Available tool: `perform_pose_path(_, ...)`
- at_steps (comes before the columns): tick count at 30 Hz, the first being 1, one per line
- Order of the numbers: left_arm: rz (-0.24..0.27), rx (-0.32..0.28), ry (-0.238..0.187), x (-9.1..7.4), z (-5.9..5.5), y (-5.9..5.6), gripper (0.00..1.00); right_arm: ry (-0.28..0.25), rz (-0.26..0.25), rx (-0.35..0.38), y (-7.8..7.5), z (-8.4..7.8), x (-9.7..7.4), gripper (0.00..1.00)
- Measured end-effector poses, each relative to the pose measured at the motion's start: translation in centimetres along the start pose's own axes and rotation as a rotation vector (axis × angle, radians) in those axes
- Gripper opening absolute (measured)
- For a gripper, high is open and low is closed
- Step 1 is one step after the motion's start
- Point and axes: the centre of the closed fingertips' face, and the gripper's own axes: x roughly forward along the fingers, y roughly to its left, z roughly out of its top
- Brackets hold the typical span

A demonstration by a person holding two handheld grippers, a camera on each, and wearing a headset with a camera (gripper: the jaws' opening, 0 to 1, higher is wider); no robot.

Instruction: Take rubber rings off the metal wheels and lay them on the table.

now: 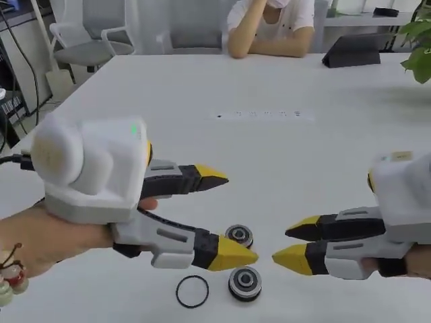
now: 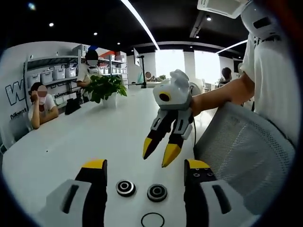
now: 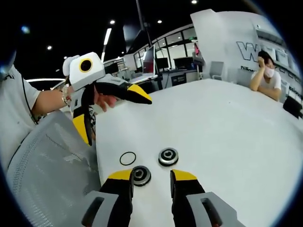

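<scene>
Head view, left to right along the near edge of the white desk point(image 1: 283, 155). We note the left gripper point(image 1: 227, 217), white body with black jaws and yellow tips, held above the desk with its jaws spread wide and nothing between them. The right gripper view shows it point(image 3: 113, 116) the same way, gaping and empty. Just right of its lower jaw, on the desk near the near edge, lies a thin black rubber ring point(image 1: 192, 291), flat and loose, touching neither wheel. Beside it to the right sits a small round metal wheel with a dark outer band point(image 1: 244, 283). A second small metal wheel point(image 1: 238, 235) lies a little farther from the edge, apart from the first. We cannot tell whether either wheel carries a ring. Further right, the right gripper point(image 1: 291, 243) points in towards the wheels, its jaws parted by a narrow gap, gripping nothing and clear of the wheels. In its own view one wheel point(image 3: 140, 175) shows in the gap between the tips. At the far edge a seated person point(image 1: 269, 30) leans on the desk, and a green plant point(image 1: 419, 47) stands at the far right corner.
</scene>
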Motion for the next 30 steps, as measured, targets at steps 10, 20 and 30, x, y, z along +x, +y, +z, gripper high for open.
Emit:
perform_pose_path(10, 0.026, -0.010, -0.002, 0.4, -1.3, -0.4, 0.58, 0.027, 0.042, -0.011, 1.0, -0.7, 0.8, 0.27)
perform_pose_path(20, 0.019, -0.004, 0.000, 1.6, -2.1, -1.0, 0.52, 0.082, 0.086, -0.035, 1.9, -2.1, 1.8, 0.26)
perform_pose_path(30, -0.008, 0.022, 0.091, 2.5, -5.4, -1.6, 0.40, 0.119, 0.079, -0.054, 1.9, -3.3, 2.8, 0.25)
